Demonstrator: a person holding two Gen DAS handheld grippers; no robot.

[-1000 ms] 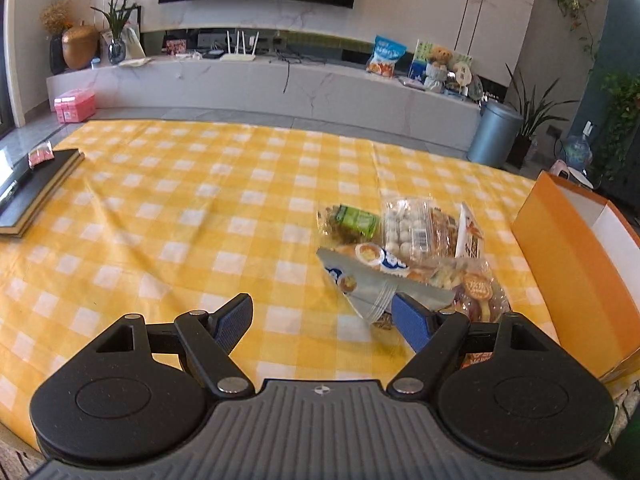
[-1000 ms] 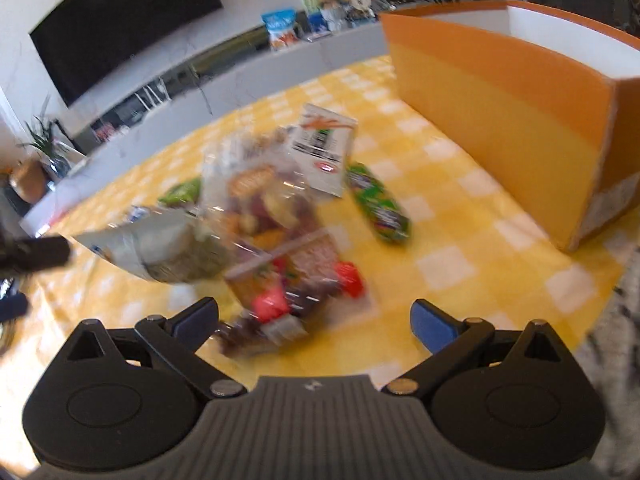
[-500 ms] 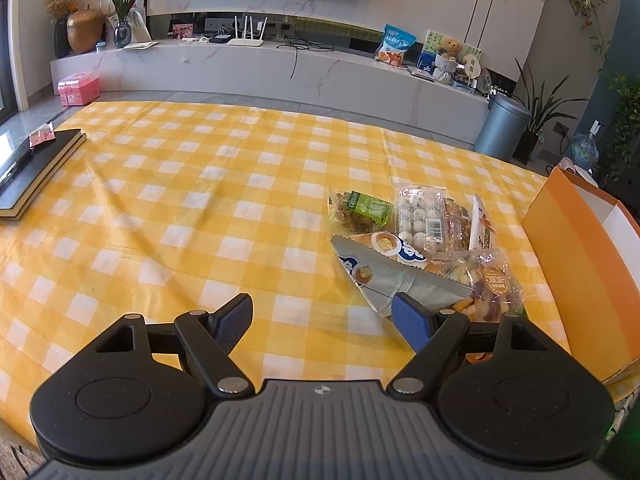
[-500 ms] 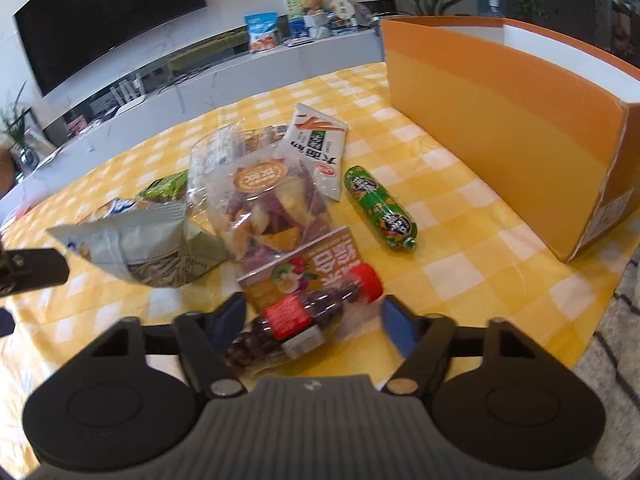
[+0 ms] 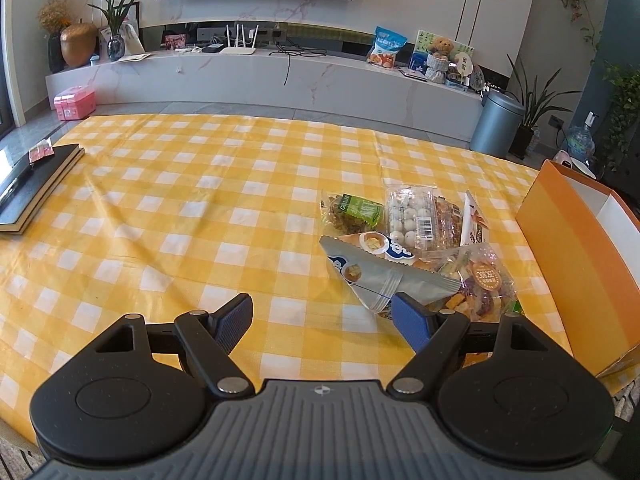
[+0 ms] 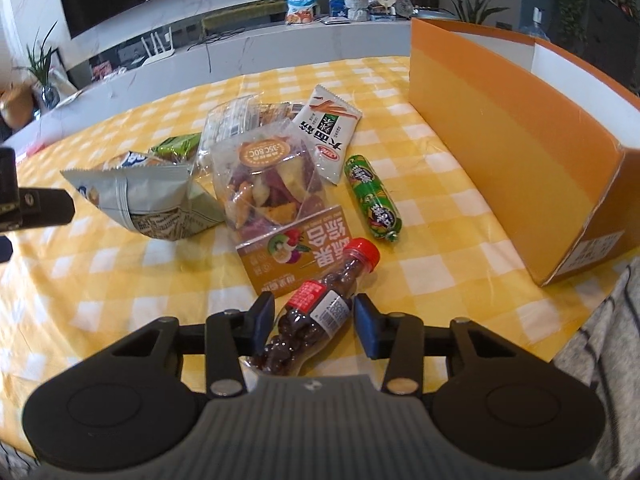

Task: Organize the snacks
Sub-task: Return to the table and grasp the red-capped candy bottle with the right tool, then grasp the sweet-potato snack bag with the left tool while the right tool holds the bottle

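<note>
Tongs: right closing around bottle, pads not touching; left spread over bare cloth.

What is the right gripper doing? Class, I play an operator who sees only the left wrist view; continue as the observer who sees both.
Observer: The right gripper has just been closing its jaws, with a red-capped bottle between them.
Operator: Gripped yet?
Observer: Cannot tell; the pads sit close at its sides, and it lies on the cloth.
Operator: Anything else hidden from me?
Observer: A green sausage lies between the snack pile and the box.
</note>
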